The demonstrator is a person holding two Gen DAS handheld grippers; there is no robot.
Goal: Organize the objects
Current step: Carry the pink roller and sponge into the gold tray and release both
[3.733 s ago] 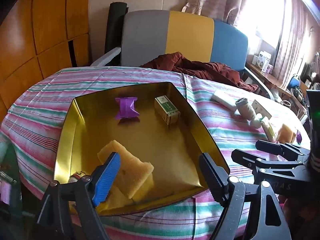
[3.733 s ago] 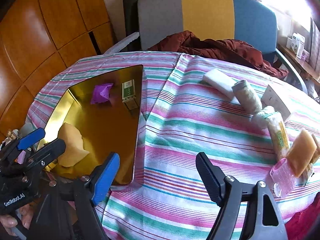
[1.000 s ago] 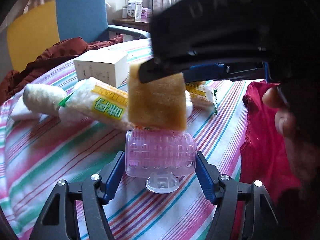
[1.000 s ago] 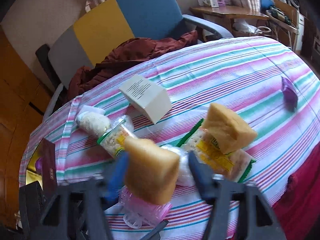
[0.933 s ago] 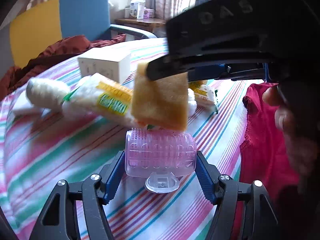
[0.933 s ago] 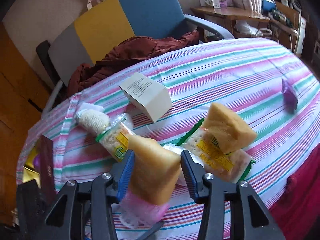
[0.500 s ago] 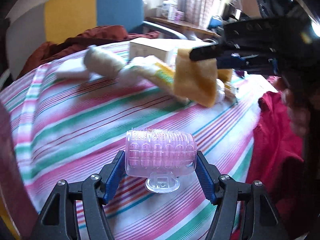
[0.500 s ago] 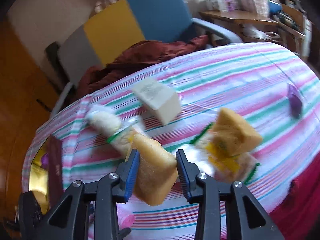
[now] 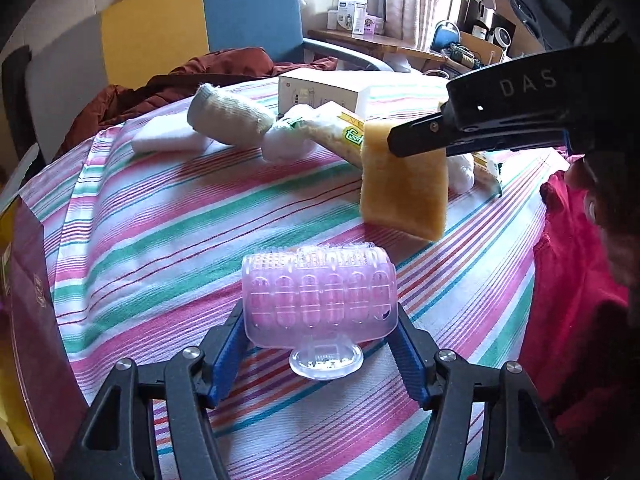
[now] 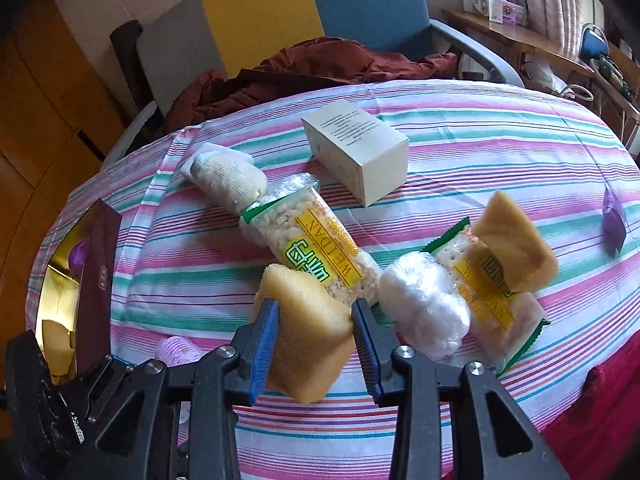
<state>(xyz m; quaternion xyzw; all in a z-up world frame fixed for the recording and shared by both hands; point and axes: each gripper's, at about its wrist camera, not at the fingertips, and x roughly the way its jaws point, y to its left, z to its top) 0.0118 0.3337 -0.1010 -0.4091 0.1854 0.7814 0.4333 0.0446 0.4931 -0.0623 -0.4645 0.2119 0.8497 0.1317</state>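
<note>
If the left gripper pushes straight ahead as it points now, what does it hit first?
Probably the striped tablecloth just beyond the pink roller that the left gripper holds; the sponge hangs off to the right, though depth is unclear.

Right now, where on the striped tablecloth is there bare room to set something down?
Bare cloth lies between the gold tray and the rice-cracker pack, and beyond the white box. It is crowded from the rolled sock to the second sponge.

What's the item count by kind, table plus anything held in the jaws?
Yellow sponges: 2
Rice cracker packs: 2
White boxes: 1
Rolled white cloths: 1
Pink rollers: 1
Purple packets: 1
Total: 8
</note>
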